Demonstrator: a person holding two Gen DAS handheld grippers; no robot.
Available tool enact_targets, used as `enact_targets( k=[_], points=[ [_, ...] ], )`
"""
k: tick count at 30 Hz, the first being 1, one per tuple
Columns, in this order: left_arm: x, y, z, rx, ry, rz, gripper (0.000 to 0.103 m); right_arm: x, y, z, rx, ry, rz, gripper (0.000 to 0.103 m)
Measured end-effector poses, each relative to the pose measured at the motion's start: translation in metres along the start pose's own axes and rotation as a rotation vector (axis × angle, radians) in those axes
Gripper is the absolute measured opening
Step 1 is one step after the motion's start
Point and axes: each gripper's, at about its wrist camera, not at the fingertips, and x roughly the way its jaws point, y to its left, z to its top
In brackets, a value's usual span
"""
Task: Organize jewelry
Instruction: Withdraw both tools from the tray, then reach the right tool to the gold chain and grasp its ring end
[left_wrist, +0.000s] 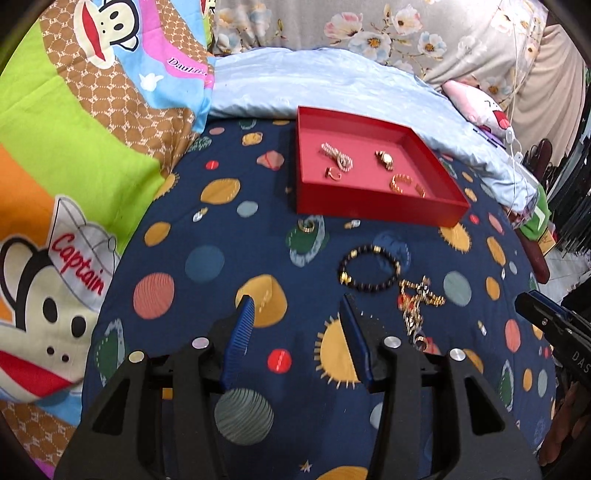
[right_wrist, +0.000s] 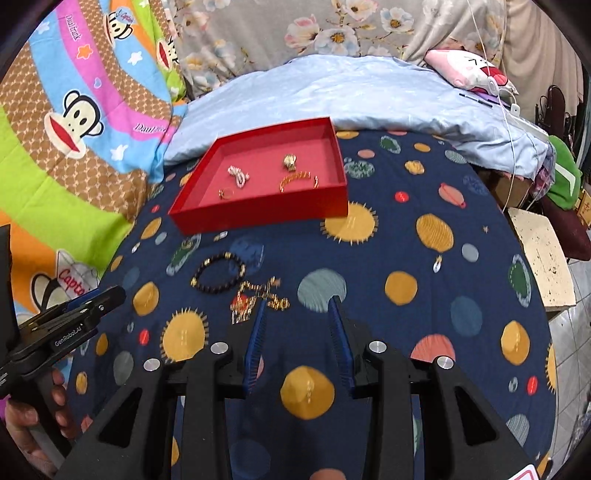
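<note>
Jewelry sorted so far, by our count: pearl strand (left_wrist: 337, 155), watch (left_wrist: 384, 159), ring (left_wrist: 332, 172) and gold bracelet (left_wrist: 402, 183) in red tray (left_wrist: 376, 208). Outstanding on bed (left_wrist: 229, 236): beaded bracelet (left_wrist: 369, 268), gold chain (left_wrist: 417, 299), small ring (left_wrist: 306, 226). Left gripper (left_wrist: 299, 306) and right gripper (right_wrist: 298, 308): jaws spread, empty.

- The tray (left_wrist: 376, 206) lies on the planet-print sheet (left_wrist: 229, 236), just in front of the pillow (left_wrist: 332, 81).
- In the tray: pearl strand (left_wrist: 338, 155) and ring (left_wrist: 332, 172) on the left, watch (left_wrist: 384, 158) and chain bracelet (left_wrist: 402, 182) on the right.
- Before the tray, on the sheet: small ring (left_wrist: 306, 226), beaded bracelet (left_wrist: 369, 269), then the tangled chains (left_wrist: 419, 299), nearer the camera and to the right.
</note>
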Motion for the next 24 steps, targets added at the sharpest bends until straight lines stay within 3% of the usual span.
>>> enact_targets(
  k=[20,24],
  points=[
    [0.001,0.006,-0.019,0.008,0.024,0.016,0.046,0.044,0.045,-0.036,-0.076,0.131,0.061,0.034],
    [0.003,0.010,-0.021,0.003,0.033,0.016,0.046,0.056,0.049,-0.040,-0.079,0.157,0.064,0.022]
  ],
)
